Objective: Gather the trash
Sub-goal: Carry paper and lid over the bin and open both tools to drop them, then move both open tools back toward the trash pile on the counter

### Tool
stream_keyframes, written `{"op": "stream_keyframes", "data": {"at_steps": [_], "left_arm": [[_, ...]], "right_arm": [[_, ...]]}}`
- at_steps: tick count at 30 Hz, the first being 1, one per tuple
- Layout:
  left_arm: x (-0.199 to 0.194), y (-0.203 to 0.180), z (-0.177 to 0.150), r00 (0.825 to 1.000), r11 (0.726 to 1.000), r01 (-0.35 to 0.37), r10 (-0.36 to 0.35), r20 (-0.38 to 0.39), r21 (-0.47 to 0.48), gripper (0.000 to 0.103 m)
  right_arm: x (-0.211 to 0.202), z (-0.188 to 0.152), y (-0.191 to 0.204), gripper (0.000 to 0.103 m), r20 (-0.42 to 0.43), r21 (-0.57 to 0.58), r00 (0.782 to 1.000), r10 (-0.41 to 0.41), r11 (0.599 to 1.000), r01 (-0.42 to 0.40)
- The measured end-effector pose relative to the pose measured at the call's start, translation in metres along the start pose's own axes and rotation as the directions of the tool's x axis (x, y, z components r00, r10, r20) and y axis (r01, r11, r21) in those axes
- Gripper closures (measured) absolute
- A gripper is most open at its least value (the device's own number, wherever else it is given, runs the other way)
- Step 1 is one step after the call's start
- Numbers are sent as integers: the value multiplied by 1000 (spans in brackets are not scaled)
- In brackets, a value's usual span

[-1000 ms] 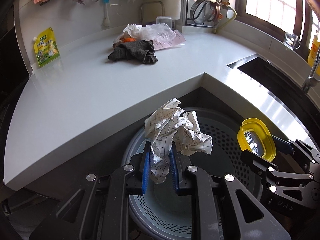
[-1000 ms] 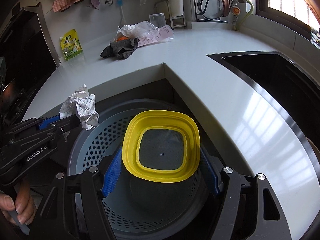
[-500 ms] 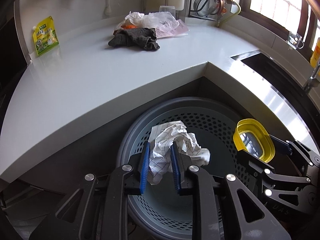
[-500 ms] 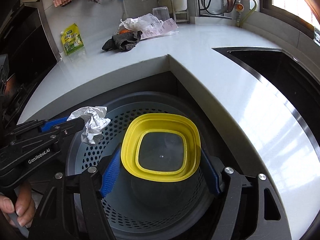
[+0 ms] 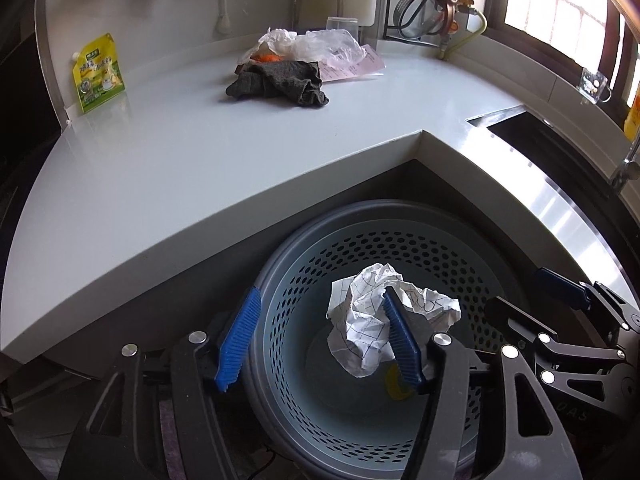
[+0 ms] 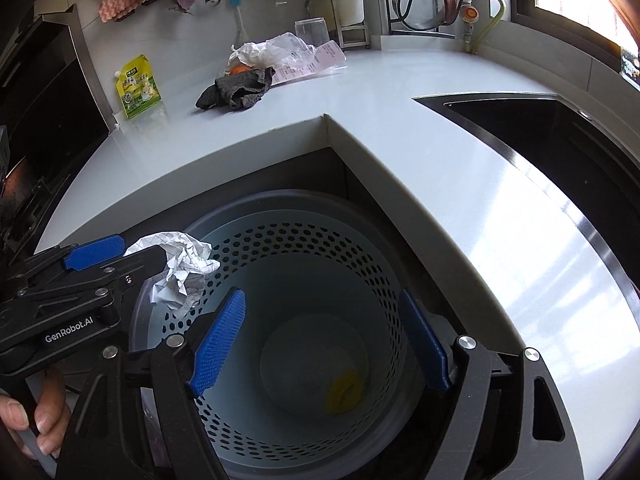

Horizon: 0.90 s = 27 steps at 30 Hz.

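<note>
A perforated grey-blue bin (image 5: pixel 360 248) stands on the floor in the counter's inner corner. My left gripper (image 5: pixel 320 296) hovers over it with its jaws opening. A crumpled checked paper (image 5: pixel 368 320) hangs against the right pad only, and the left pad is clear of it. In the right wrist view the paper (image 6: pixel 184 268) sits just inside the bin's rim (image 6: pixel 288 200), beside the left gripper (image 6: pixel 128 256). My right gripper (image 6: pixel 322 296) is over the bin too, its jaws opening with nothing between them. A yellow lid (image 6: pixel 344 394) lies at the bin's bottom.
On the white counter (image 5: pixel 200 160) lie a dark cloth (image 5: pixel 280 82), a plastic bag (image 5: pixel 320 46) with a receipt, and a yellow pouch (image 5: pixel 98 72) by the wall. A dark sink (image 6: pixel 540 128) is at the right. A hand (image 6: pixel 24 420) holds the left gripper's handle.
The left jaws have spread apart and let go of the paper, which was lowered into the bin. The right jaws widened and the yellow lid dropped to the bin's bottom.
</note>
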<state>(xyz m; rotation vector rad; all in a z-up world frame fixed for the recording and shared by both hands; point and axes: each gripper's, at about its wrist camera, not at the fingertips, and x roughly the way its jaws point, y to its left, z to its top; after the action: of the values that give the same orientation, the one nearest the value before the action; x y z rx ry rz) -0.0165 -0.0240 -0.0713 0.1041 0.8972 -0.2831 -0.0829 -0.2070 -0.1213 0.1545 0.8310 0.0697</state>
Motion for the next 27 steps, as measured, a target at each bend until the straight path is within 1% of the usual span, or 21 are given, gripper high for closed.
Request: {"op": "stream_keyframes", "data": {"at_steps": [6, 10, 15, 16, 19, 22, 24, 27], "left_arm": [[2, 2, -1, 1000, 1000, -2, 2, -7, -8, 40], [2, 5, -1, 1000, 1000, -3, 3, -6, -17, 32], [1, 7, 0, 1000, 1000, -2, 2, -6, -22, 29], [0, 8, -1, 1000, 1000, 2, -2, -10, -24, 26], [1, 10, -1, 999, 999, 15, -17, -42, -34, 15], [-1, 11, -1, 997, 998, 36, -39, -65, -44, 12], [0, 11, -1, 996, 999, 22, -24, -85, -34, 10], [6, 8, -2, 991, 1000, 9, -9, -135, -1, 10]], "right_arm": [[0, 0, -3, 28, 1, 12, 1000, 2, 1000, -2], [1, 0, -3, 28, 2, 16, 1000, 6, 1000, -6], [-1, 1, -3, 28, 7, 19, 1000, 7, 1000, -7], [-1, 1, -3, 28, 9, 19, 1000, 8, 1000, -8], [-3, 1, -2, 28, 15, 16, 1000, 5, 1000, -6], [-5, 2, -3, 28, 18, 18, 1000, 4, 1000, -4], [-5, 2, -3, 28, 20, 21, 1000, 3, 1000, -3], [-6, 3, -4, 27, 23, 21, 1000, 1, 1000, -2]]}}
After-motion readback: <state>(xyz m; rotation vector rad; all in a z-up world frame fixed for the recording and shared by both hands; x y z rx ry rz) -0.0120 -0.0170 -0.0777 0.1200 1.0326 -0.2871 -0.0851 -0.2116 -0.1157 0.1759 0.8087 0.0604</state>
